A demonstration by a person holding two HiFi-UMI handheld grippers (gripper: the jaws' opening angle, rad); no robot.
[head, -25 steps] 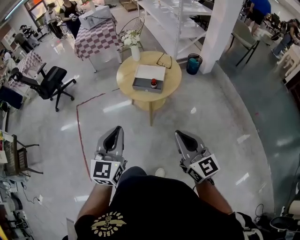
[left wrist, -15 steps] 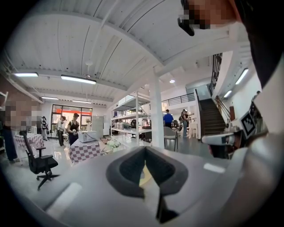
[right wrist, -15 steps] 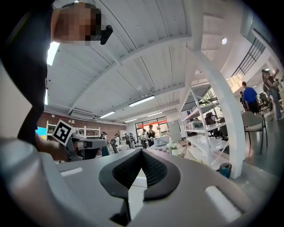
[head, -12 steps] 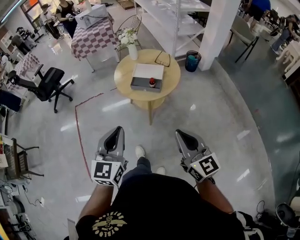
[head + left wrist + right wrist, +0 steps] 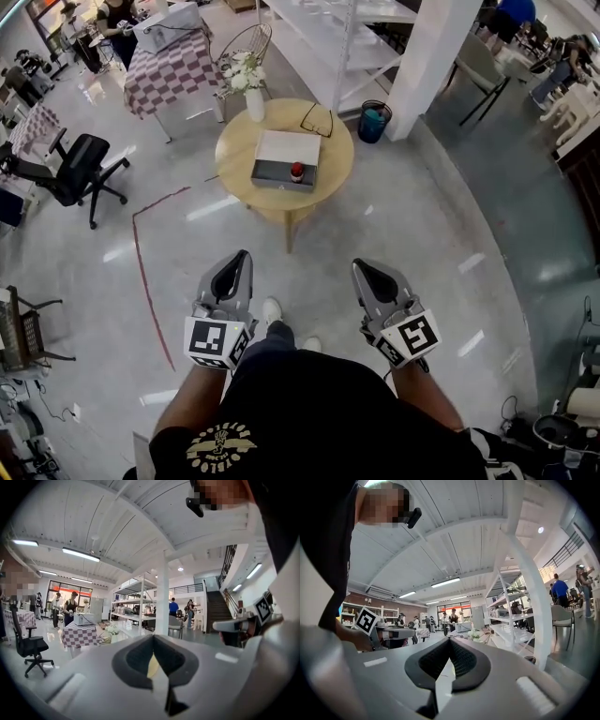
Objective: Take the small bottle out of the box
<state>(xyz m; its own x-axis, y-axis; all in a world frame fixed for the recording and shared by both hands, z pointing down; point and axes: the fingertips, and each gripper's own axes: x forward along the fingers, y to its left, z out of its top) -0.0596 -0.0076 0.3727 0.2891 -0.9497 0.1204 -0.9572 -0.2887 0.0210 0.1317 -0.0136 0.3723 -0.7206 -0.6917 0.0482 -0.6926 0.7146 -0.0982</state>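
Observation:
The small bottle (image 5: 297, 172) with a red cap stands in the open grey box (image 5: 270, 172) on the round wooden table (image 5: 233, 157), far ahead in the head view. My left gripper (image 5: 240, 259) and right gripper (image 5: 361, 268) are held side by side over the floor, well short of the table, pointing toward it. Both are shut with nothing between their jaws. In the left gripper view, the left gripper (image 5: 153, 638) has its pads together; in the right gripper view, the right gripper (image 5: 450, 641) does too. The bottle does not show in either gripper view.
On the table stand a vase of white flowers (image 5: 254, 101) and a pair of glasses (image 5: 316, 120). A white column (image 5: 427, 56) and a blue bin (image 5: 372, 122) are behind right. An office chair (image 5: 75, 169), a checkered table (image 5: 169, 75) and red floor tape (image 5: 141, 253) are left.
The table with the box has shifted left in the head view as the person walks. A foot now shows between the grippers. Both grippers stay shut.

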